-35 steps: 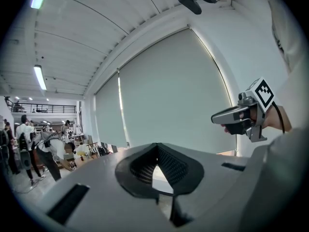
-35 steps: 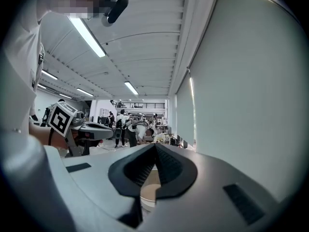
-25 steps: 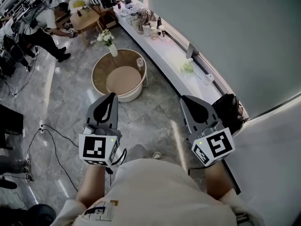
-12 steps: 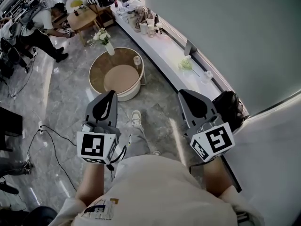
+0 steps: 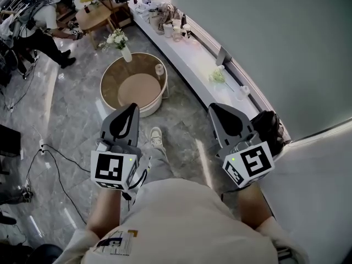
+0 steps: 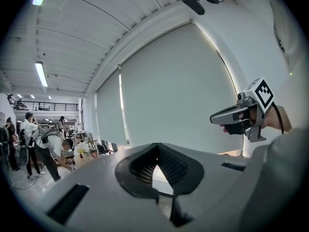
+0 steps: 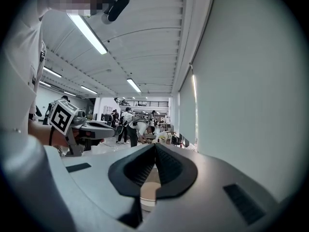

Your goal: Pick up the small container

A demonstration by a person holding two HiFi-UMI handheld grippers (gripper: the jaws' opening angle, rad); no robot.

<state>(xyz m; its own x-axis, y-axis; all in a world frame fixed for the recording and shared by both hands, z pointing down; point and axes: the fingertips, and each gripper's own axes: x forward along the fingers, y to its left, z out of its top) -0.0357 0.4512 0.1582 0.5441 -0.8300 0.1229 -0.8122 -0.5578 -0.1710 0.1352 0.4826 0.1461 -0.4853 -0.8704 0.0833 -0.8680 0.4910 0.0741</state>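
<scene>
A: Which items surround the round wooden table [image 5: 116, 80]?
B: A vase of white flowers [image 5: 121, 42] stands at its far rim. A long white ledge [image 5: 193, 59] runs past its right side. A black cable [image 5: 58, 157] lies on the floor to its near left.

left gripper [image 5: 132, 106] and right gripper [image 5: 212, 108] are closed.

Left gripper [image 5: 131, 109] and right gripper [image 5: 212, 108] side by side, level, closed, empty.
</scene>
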